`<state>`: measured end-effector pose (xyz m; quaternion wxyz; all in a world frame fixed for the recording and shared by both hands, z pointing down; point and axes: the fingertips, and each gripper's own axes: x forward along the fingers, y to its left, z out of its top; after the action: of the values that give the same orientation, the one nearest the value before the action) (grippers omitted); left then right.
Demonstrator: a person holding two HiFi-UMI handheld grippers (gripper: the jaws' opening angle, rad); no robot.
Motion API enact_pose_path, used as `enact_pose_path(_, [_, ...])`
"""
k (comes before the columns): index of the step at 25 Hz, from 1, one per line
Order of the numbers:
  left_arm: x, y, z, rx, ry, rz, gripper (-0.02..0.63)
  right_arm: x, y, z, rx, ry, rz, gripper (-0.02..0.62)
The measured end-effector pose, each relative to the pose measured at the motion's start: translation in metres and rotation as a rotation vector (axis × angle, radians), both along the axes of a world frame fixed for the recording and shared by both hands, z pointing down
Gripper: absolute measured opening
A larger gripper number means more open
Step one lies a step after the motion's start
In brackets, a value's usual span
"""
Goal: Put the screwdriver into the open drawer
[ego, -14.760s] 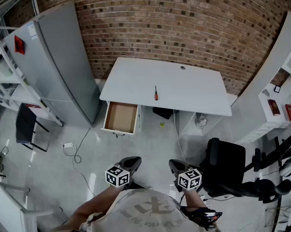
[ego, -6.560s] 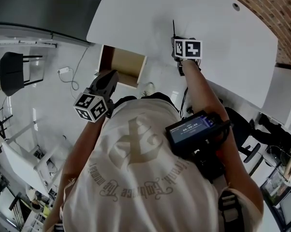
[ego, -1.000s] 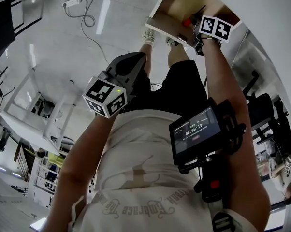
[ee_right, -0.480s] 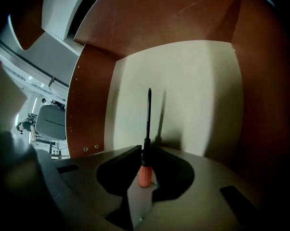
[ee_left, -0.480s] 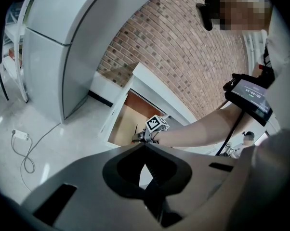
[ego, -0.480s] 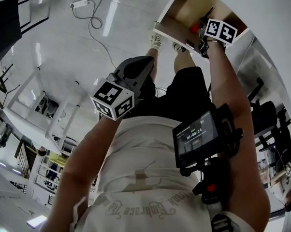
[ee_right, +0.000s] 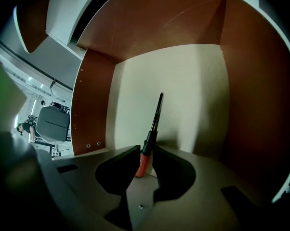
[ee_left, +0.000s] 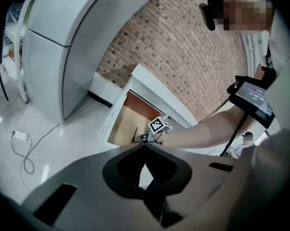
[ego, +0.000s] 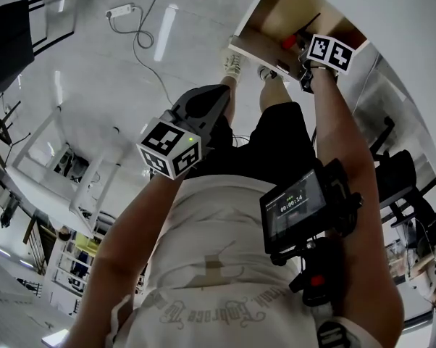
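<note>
The screwdriver has a red handle and a black shaft. It stands tilted inside the open wooden drawer, its tip on the pale drawer floor. My right gripper reaches down into the drawer. Its jaws have just been opening; the handle is still between them, but the pads look loose on it. My left gripper hangs shut and empty at waist height, well back from the drawer. From the left gripper view I see the right gripper's marker cube at the drawer.
The white desk lies above and to the right of the drawer. A power strip with a cable is on the floor at the left, near a dark chair. A tall grey cabinet stands left of the desk.
The right gripper stays at the drawer with the red handle beside it. The left gripper has not moved. Only the head view has shifted a little.
</note>
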<state>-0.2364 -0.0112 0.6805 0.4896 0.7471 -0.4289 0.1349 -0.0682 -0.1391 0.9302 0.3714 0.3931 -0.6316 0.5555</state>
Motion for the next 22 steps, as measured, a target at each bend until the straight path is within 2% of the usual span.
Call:
enact_pose_path(5, [0.001, -0.002, -0.003, 0.017, -0.007, 0.058, 0.018, 0.000, 0.002, -0.026, 0.020, -0.026, 0.025, 0.080])
enact_pose_path(9, [-0.004, -0.011, -0.014, 0.035, -0.024, 0.069, 0.018, 0.000, 0.008, -0.055, 0.041, -0.052, 0.045, 0.061])
enact_pose_path(17, [0.010, -0.027, -0.048, 0.103, -0.017, 0.151, 0.018, 0.020, 0.010, -0.116, 0.148, -0.073, 0.109, 0.035])
enact_pose_path(22, [0.012, -0.031, -0.063, 0.106, -0.003, 0.181, 0.018, 0.030, 0.006, -0.148, 0.237, -0.056, 0.118, 0.029])
